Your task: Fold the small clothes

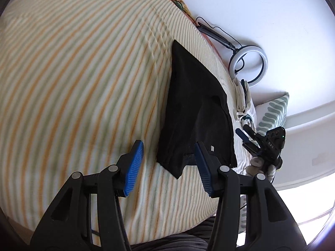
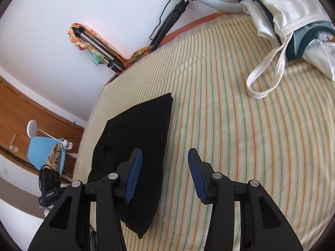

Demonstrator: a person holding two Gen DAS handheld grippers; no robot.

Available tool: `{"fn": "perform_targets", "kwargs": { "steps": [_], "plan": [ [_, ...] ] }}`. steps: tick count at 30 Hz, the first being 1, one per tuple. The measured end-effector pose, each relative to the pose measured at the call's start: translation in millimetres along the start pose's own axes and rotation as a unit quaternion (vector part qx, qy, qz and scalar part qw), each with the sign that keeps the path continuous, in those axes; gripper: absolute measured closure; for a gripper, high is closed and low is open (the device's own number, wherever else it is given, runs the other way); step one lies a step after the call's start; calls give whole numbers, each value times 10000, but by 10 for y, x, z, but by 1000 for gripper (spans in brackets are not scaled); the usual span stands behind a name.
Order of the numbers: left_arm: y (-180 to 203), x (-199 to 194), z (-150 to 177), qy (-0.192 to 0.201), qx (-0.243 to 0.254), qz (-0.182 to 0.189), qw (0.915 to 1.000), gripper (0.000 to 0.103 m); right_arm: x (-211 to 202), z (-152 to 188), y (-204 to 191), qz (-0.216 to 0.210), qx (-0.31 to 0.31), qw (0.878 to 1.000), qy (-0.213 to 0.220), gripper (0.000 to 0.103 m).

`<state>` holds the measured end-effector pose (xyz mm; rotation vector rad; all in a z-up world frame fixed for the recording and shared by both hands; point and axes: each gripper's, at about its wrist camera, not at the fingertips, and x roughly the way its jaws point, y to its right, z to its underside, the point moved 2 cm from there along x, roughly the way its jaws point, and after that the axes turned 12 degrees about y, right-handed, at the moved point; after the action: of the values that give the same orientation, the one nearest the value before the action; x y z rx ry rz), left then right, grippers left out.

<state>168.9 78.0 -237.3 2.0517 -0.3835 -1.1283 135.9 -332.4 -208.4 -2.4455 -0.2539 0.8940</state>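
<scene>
Two handheld grippers over a striped bedspread (image 2: 240, 115), both parted and holding nothing.

Left gripper (image 1: 169, 163): blue-padded jaws stand apart above the near end of a black garment (image 1: 194, 113). The right-hand pad sits over the garment's near hem without closing on it; the left-hand pad is over bare bedspread. Nothing lies between the pads except the cloth underneath.

Right gripper (image 2: 165, 173): jaws likewise apart, nothing clamped. In its own view, the left pad hangs over the garment's right edge and the right pad over the bedspread. In the left wrist view this gripper shows small at the right, beyond the garment's right edge, with a light-gloved hand (image 1: 259, 165) gripping it.

Black garment: folded flat into a long, tapering shape on the bedspread, wider near, narrowing toward the far edge of the bed. A small pale tag shows near its near hem.

Pile of pale clothes (image 2: 293, 21): heaped at the far right of the bed, white and dark-green pieces, one white strap looping out toward the near side. Well apart from the black garment.

Ring light (image 1: 249, 64): on a black stand, past the far edge of the bed against a white wall, just beside the pile.

Patterned pillow (image 1: 272, 113): at the right, near the pile.
</scene>
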Motion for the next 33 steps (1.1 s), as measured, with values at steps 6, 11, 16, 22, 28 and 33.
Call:
{"fn": "perform_targets", "kwargs": {
  "steps": [6,11,16,22,28,33],
  "plan": [
    [158,176,8,-94,124,96,9998,52,237,-64,49,-172,154,9996,-134,59],
    [243,316,-31,-50,207,191,9996,52,457,-148,48,-408,228,9988,-163,58],
    [258,398,-54,-57,209,327,9992,52,626,-229,66,-688,524,9960,-228,61],
    [316,514,-76,-107,369,194,9991,74,787,-313,-58,-564,388,9974,-225,69],
    [350,501,-99,-32,549,125,9984,96,832,-296,-182,-289,14,9992,-274,99],
    [547,396,-101,116,886,245,9957,97,676,-334,-418,-177,-497,9986,-80,100]
  ]
}}
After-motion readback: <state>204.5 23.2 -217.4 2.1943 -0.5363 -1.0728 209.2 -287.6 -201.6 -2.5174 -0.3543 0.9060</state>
